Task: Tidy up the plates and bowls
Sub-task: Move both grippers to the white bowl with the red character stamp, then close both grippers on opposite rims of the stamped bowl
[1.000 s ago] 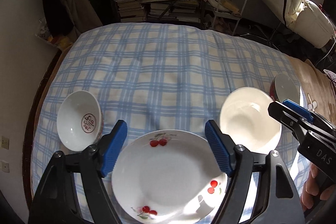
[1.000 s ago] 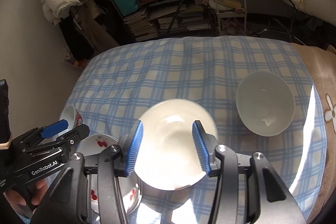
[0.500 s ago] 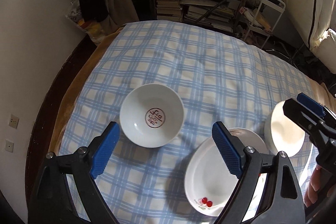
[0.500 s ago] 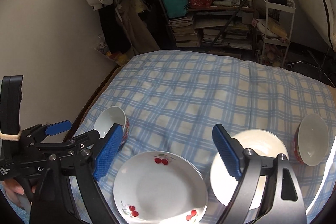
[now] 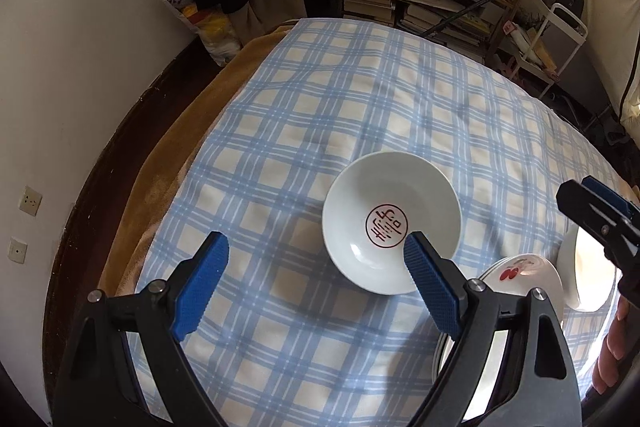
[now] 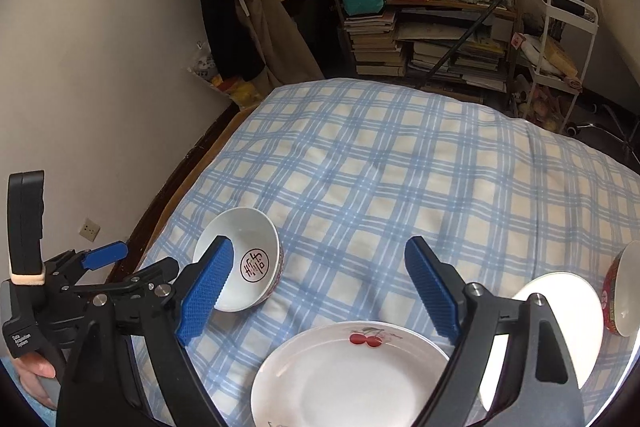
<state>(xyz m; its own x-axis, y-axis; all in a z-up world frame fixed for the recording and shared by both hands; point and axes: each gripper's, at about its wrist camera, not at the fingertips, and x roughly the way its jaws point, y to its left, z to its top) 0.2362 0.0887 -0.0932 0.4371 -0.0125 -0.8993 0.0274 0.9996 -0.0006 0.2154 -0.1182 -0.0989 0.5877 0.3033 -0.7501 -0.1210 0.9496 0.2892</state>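
Observation:
A white bowl with a red seal mark (image 5: pixel 391 222) (image 6: pixel 244 259) sits on the blue checked cloth (image 5: pixel 360 115). My left gripper (image 5: pixel 316 279) is open and empty, its right pad just in front of that bowl's near rim. A cherry-pattern plate (image 6: pixel 352 375) (image 5: pixel 520 275) lies to the bowl's right. A plain white plate (image 6: pixel 560 303) (image 5: pixel 588 279) lies beyond it, and a red-sided bowl (image 6: pixel 622 295) at the far right. My right gripper (image 6: pixel 316 287) is open and empty above the cherry plate's far edge.
The cloth covers a bed (image 6: pixel 400 163) beside a wall (image 5: pixel 80 67) on the left, with a brown blanket edge (image 5: pixel 168 163). Stacked books and shelves (image 6: pixel 420 39) and a white cart (image 6: pixel 568 39) stand beyond the far end.
Both grippers have swung left. The seal bowl has shifted from left of the left gripper to its right pad. My right gripper has opened wide and moved off the white plate.

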